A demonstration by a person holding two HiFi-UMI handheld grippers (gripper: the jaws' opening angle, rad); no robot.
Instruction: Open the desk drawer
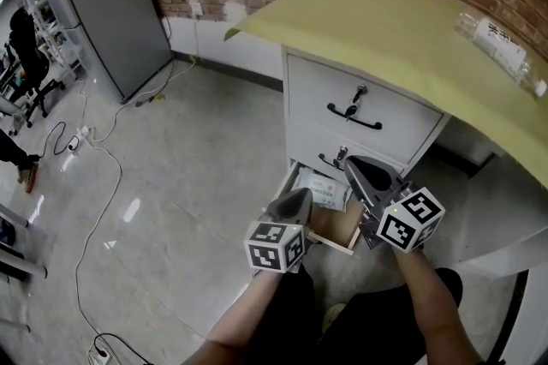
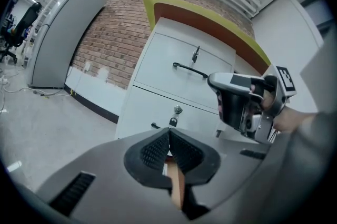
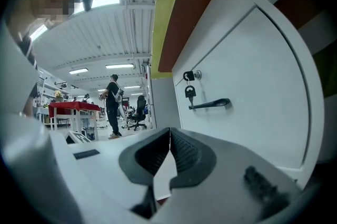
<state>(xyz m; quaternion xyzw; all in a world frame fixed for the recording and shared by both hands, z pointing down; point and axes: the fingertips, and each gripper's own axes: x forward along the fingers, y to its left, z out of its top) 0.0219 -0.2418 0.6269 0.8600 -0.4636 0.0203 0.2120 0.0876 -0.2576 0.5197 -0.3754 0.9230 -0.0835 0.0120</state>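
Left gripper (image 2: 169,133) jaws pressed together, nothing between; right gripper (image 3: 169,133) same. Below me the bottom drawer (image 1: 338,242) of the desk (image 1: 402,20) stands open.

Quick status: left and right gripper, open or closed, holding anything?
Left gripper: closed, jaws together, nothing held.
Right gripper: closed, jaws together, nothing held.

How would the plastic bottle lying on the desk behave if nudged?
The plastic bottle lies on its side on the desk top, so it would probably roll. It looks clear and perhaps empty, so it is likely light.
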